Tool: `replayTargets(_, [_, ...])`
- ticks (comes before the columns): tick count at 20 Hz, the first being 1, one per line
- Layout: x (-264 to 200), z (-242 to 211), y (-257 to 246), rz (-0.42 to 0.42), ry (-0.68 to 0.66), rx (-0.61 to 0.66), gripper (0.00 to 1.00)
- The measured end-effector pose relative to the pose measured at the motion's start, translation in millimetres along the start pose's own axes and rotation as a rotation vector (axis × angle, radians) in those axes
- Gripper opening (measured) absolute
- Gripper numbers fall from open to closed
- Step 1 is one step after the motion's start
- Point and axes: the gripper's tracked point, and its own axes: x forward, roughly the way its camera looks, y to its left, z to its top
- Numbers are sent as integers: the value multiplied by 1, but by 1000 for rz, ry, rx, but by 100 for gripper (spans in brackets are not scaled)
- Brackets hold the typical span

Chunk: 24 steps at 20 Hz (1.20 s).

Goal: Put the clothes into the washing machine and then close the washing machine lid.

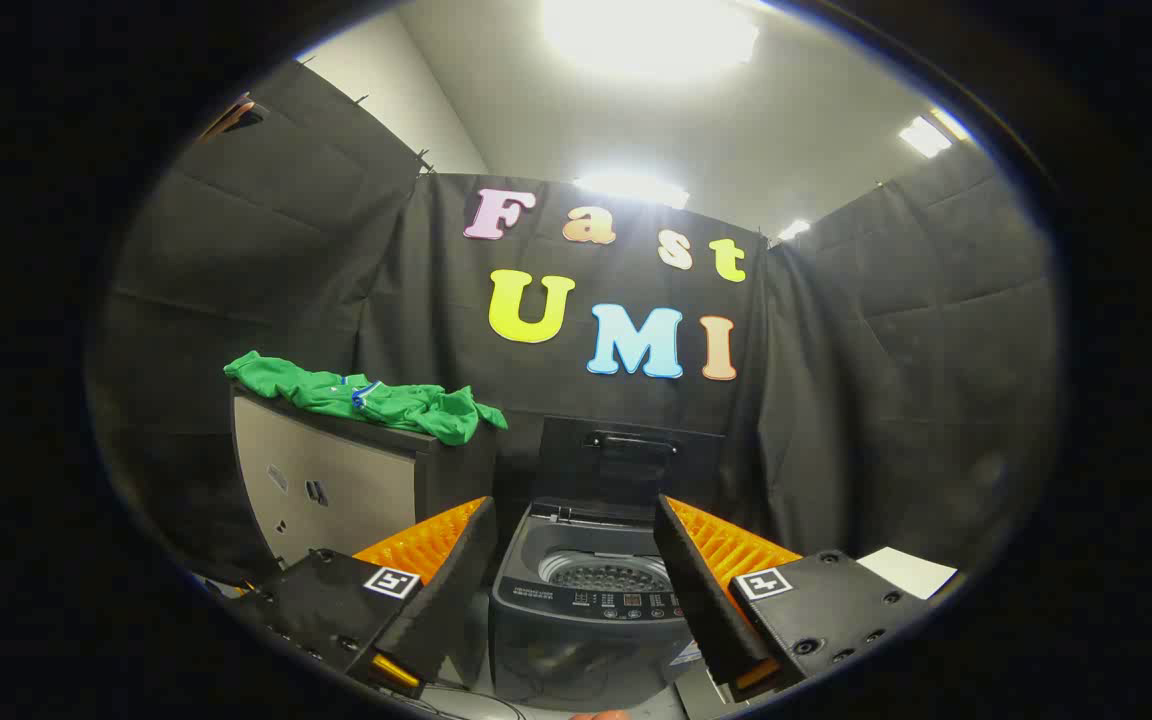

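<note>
- washing machine sits dead ahead, lid flipped up, drum empty
- cabinet just left of the washing machine
- green clothes piled on top of that cabinet
- gripper jaws wide open, holding nothing, framing the washing machine

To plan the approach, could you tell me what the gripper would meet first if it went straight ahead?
Probably the washer, lid up, framed between the open jaws of the gripper; depth is unclear.

Ahead between my tongs' fingers stands the dark washing machine, its lid raised upright. Crumpled green clothes lie atop the cabinet beside it.
</note>
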Motion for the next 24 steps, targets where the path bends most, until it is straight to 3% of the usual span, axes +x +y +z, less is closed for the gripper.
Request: replayTargets(24, [-4,-9,-8,-15,26,12,98])
